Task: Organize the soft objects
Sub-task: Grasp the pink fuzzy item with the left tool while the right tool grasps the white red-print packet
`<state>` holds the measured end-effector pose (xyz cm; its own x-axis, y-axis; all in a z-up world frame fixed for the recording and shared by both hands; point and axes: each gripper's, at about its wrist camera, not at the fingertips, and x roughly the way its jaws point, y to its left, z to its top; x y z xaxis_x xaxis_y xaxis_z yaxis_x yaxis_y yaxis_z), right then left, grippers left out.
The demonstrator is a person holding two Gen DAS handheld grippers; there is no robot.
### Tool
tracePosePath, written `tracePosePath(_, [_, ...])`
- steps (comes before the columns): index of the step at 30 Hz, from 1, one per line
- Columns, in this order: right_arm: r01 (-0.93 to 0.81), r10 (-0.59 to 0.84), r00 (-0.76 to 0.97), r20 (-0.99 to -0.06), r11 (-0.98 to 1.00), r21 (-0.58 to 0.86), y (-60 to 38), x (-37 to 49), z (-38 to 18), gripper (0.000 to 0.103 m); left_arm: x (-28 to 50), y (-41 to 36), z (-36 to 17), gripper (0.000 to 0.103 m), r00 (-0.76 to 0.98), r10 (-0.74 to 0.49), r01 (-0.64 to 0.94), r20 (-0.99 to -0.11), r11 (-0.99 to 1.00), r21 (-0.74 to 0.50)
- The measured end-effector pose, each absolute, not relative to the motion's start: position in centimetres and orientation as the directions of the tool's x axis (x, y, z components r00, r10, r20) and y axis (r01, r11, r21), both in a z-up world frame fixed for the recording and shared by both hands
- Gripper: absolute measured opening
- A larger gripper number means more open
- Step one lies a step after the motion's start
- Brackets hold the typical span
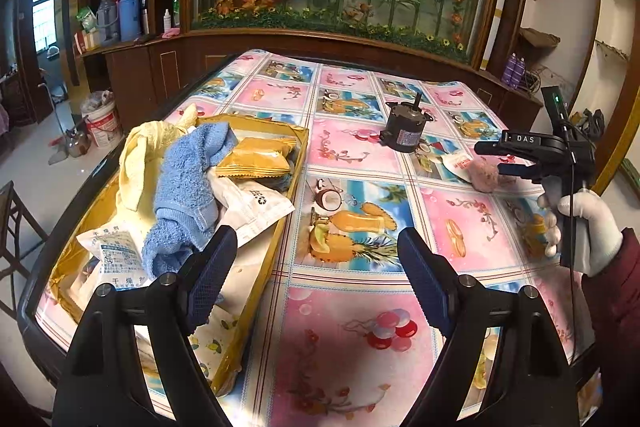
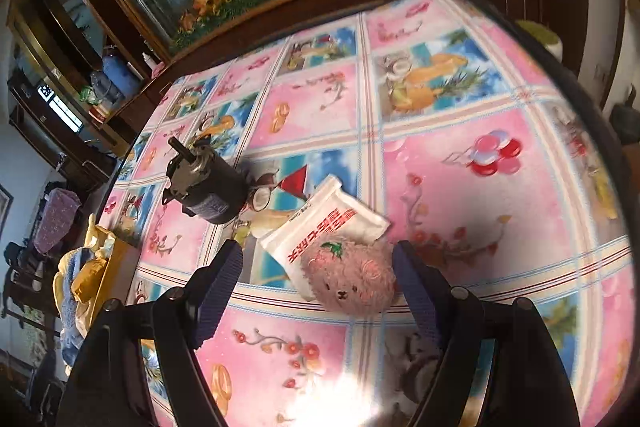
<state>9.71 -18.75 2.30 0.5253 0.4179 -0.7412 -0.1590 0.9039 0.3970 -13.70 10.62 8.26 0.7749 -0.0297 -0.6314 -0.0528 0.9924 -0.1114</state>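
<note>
While the right gripper (image 2: pixel 318 263) is held low over the patterned tablecloth (image 2: pixel 480 131), its jaws are seen spread wide with nothing between them yet, and the pink plush bear (image 2: pixel 352 285) is found lying right at their mouth, pushed over toward the right-hand finger (image 2: pixel 416 287) and apparently touching or just beside it, with open cloth left on the other side up to the left-hand finger (image 2: pixel 218 279). The toy's long axis is laid roughly across the gap, face turned toward the camera, and its far edge is rested on the white sachet with red print (image 2: pixel 332 223), which is angled away toward the dark motor (image 2: pixel 204 183) standing farther off to the left. From the left wrist view the same bear (image 1: pixel 486 173) is caught at the far right, just beside the tips of the right gripper (image 1: pixel 490 157), and well apart from the left gripper (image 1: pixel 316 263), whose jaws are likewise held wide and empty above the cloth near the golden box (image 1: pixel 296 163). In that box the blue towel (image 1: pixel 188 195), the yellow cloth (image 1: pixel 140 155) and several packets are already gathered. The bear is judged to be the right hand's job, being far nearer; a small shift rightward would probably be wanted so that it is centred and the sachet is not pinched with it.
</note>
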Motion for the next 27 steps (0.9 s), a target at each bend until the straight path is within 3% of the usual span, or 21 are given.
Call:
tracePosePath(4, [-0.347, 0.623, 0.377, -0.685, 0.781, 0.519, -16.4, 7.3, 2.9, 0.077, -13.2, 10.8, 7.8, 0.083, 0.765, -0.048, -0.039, -0.642, 0.992, -0.121])
tracePosePath(6, [-0.403, 0.659, 0.377, -0.650, 0.749, 0.526, -16.6, 6.1, 4.2, 0.077, -13.0, 10.6, 7.6, 0.083, 0.763, -0.062, -0.028, -0.643, 0.991, -0.129])
tracePosePath(10, [-0.304, 0.476, 0.525, -0.706, 0.879, 0.366, -17.9, 7.1, 5.1, 0.077, -12.7, 9.8, 7.2, 0.083, 0.752, -0.109, 0.009, -0.650, 0.988, -0.155])
tracePosePath(16, [-0.226, 0.332, 0.507, -0.796, 0.942, 0.250, -16.8, 11.3, 2.3, 0.077, -12.5, 8.2, 7.0, 0.083, 0.727, -0.161, 0.081, -0.667, 0.985, -0.149])
tracePosePath(27, [-0.346, 0.217, 0.458, -0.862, 0.937, 0.052, -14.0, 12.7, 0.4, 0.075, -6.7, 2.8, 7.8, 0.083, 0.686, -0.220, 0.253, -0.693, 0.966, -0.055])
